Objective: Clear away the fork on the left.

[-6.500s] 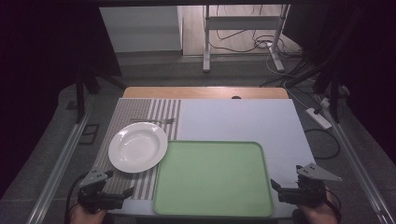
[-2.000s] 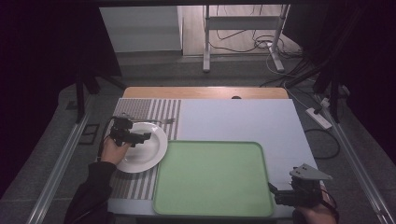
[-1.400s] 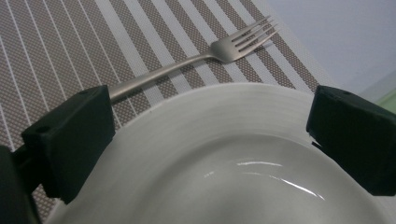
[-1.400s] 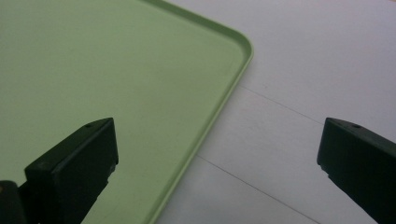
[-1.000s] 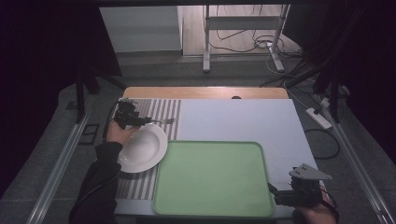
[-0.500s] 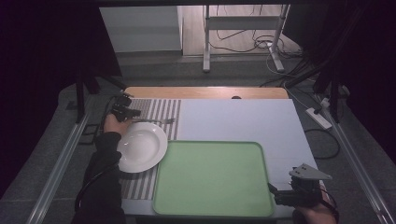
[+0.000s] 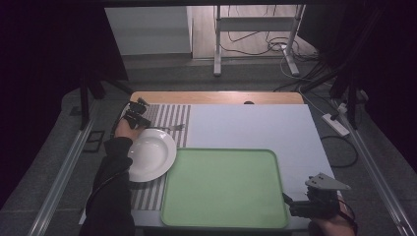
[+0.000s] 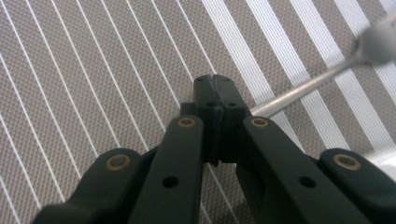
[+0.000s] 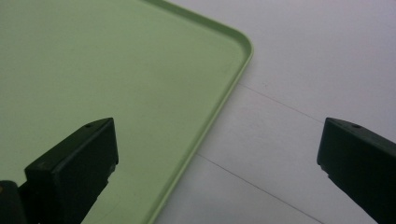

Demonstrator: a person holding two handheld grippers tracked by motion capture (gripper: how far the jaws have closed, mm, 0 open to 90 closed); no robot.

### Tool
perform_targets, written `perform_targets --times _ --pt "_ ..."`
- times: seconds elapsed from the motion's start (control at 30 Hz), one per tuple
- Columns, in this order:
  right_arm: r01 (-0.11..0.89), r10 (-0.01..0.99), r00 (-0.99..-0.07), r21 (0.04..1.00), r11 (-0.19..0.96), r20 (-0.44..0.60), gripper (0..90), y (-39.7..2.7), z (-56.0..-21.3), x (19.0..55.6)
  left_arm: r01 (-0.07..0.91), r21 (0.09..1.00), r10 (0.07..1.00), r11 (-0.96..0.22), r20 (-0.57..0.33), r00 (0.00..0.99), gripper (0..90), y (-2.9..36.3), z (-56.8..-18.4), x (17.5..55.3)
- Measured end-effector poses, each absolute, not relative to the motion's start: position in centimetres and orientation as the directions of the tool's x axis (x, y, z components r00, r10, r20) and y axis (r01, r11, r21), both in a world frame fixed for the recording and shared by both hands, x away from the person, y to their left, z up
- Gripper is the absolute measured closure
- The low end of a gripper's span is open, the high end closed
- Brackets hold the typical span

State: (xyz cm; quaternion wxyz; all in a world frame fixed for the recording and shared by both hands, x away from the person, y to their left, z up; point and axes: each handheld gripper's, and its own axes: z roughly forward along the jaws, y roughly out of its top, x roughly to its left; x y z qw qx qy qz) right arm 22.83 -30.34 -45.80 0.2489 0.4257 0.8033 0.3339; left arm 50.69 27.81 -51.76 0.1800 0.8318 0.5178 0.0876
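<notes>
Your left gripper [image 7: 138, 114] is down at the far left corner of the table, on the striped mat [image 7: 167, 115], and its jaws are pressed together on the handle end of the fork [image 7: 167, 129]. In the left gripper view the two black jaws meet tip to tip over the mat [image 8: 93, 84], and the fork [image 8: 299, 91] handle runs out from under them toward the upper right, its head blurred near that corner. They have just been closing, and now the handle sits pinched between them. From above, the fork lies on the mat just beyond the far rim of the plate [image 7: 150, 155], tines pointing toward the white table surface [image 7: 251, 125]. The plate sits on the mat against the left edge of the green tray [image 7: 223, 189]. Your right gripper [image 7: 314, 204] rests at the near right corner of the table, beside the tray's near right corner. Its jaws stand spread wide with nothing between them; in the right gripper view one jaw hangs over the tray [image 9: 116, 70], the other over the bare white table [image 9: 317, 60].
</notes>
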Motion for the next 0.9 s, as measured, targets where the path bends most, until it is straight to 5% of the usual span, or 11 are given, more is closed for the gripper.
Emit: perform_targets --times 0.53,0.63,0.9 --pt "0.517 0.845 -0.52 0.74 0.43 -0.128 0.0 -30.2 -45.8 22.8 0.829 0.353 0.866 -0.434 -0.089 0.491 88.7 28.5 -51.6 49.7" --pt "0.518 0.844 -0.521 0.739 0.431 -0.127 0.0 -30.2 -45.8 22.8 0.822 0.367 0.87 -0.435 -0.065 0.489 83.0 28.6 -51.4 49.7" --pt "0.517 0.843 -0.523 0.739 0.433 -0.128 0.0 -30.1 -45.8 22.8 0.792 0.466 0.864 -0.393 -0.107 0.492 44.8 28.0 -50.4 50.0"
